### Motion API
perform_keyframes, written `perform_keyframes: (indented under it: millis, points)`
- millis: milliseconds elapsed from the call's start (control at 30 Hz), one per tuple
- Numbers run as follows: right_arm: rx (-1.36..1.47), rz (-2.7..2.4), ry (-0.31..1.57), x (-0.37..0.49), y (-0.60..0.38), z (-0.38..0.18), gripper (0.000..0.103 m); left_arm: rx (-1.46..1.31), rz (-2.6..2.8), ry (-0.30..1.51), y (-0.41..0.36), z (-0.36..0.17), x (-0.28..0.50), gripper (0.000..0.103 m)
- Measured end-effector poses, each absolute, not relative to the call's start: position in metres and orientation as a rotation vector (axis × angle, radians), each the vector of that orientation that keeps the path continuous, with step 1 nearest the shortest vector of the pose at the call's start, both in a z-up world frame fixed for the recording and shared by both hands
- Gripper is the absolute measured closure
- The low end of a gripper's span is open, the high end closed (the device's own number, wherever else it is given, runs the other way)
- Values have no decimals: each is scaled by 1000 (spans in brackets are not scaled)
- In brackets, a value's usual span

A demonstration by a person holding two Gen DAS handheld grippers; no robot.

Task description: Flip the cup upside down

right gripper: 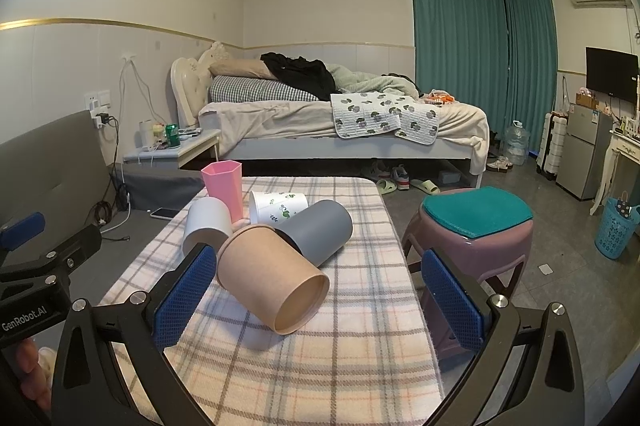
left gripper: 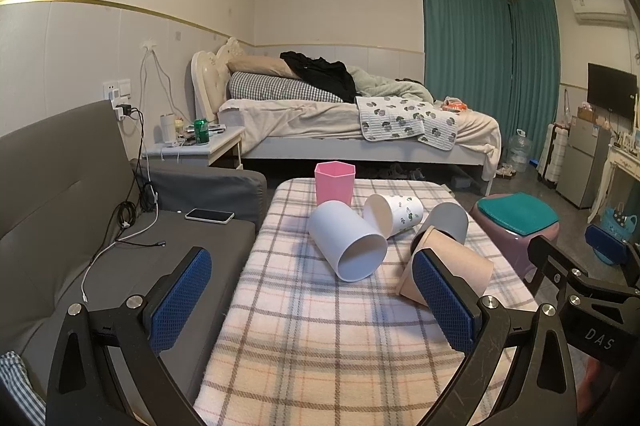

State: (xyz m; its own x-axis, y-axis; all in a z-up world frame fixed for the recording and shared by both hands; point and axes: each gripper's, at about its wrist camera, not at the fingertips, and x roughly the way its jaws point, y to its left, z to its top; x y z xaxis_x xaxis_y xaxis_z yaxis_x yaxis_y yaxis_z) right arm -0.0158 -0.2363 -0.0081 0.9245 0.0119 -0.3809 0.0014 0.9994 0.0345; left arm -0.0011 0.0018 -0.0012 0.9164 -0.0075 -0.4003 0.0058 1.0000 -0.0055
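The brown cup (right gripper: 272, 282) lies on its side at the middle of the frame, empty, mouth facing us. Both jaws are spread wide, holding nothing.

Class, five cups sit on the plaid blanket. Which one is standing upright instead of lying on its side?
The pink hexagonal cup at the far end. It stands with its mouth up, while the white, leaf-printed, grey and tan paper cups all lie tipped over.

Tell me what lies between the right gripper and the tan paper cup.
Nothing: in the right wrist view, only bare plaid blanket separates the open right gripper from the tan paper cup, which lies on its side, mouth toward the camera.
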Motion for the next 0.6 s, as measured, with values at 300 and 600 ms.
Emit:
perform_keyframes:
  millis: [300,600]
  points:
    - [36,6,394,-15,-237,-10,0,-8,-5,411,2,-1,-1,0]
    - [35,6,395,-15,-237,-9,0,-9,-7,411,3,-1,-2,0]
